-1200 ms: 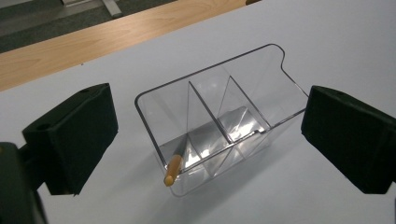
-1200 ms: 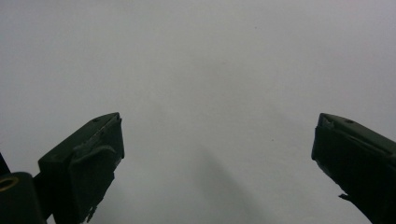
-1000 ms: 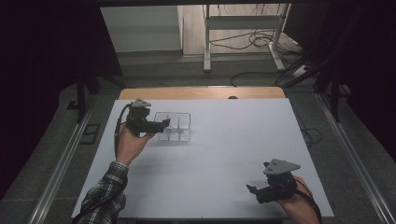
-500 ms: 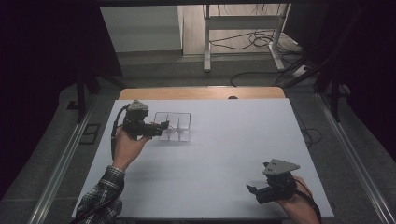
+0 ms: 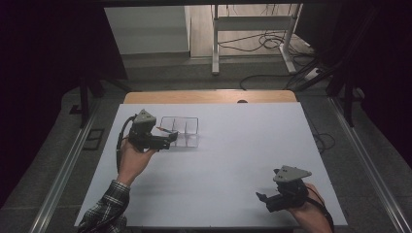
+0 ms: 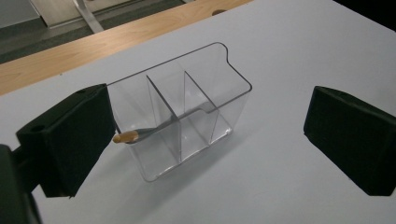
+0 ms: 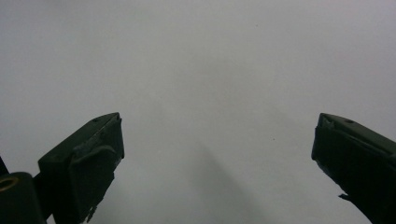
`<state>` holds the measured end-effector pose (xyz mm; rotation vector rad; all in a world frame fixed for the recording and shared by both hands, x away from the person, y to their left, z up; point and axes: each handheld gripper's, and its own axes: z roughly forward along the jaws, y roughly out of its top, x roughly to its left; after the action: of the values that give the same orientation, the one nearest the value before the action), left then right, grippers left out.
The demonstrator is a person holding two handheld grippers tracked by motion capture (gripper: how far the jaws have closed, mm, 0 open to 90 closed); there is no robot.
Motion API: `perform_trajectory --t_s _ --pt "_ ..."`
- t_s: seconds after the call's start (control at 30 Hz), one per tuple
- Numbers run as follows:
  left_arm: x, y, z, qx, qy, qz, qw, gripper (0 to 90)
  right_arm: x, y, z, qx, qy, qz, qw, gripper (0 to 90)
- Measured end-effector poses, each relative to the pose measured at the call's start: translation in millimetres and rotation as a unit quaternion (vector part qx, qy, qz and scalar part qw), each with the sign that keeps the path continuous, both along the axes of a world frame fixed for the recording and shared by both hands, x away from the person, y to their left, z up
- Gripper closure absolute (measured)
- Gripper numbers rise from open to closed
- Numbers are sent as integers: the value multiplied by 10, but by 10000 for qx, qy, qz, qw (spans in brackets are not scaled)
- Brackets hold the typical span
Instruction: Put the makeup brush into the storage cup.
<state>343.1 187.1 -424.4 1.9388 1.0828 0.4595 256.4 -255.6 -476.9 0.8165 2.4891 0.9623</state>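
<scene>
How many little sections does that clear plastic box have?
3, side by side in the clear box, split by two clear walls. The section nearest the left gripper holds a thin tool with an orange tip leaning over the rim; the middle and far sections look empty.

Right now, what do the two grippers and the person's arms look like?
Both are black, each topped with a grey three-cornered plate. The left gripper trails a black cable looping beside the hand; the left forearm wears a plaid sleeve. The right gripper looks the same, with dark cable at the wrist. Their jaws are blocky, black and flat-faced.
</scene>
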Motion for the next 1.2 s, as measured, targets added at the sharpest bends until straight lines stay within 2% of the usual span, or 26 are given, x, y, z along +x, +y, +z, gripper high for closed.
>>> perform_trajectory --t_s 0.43,1.2 --pt "-151 -87 -54 38 -87 -134 9999 23 1 6 -8 -23 -5 15 10000 28" --pt "-359 -165 -115 164 -75 -324 9993 19 -5 -13 20 27 -53 -5 10000 18"
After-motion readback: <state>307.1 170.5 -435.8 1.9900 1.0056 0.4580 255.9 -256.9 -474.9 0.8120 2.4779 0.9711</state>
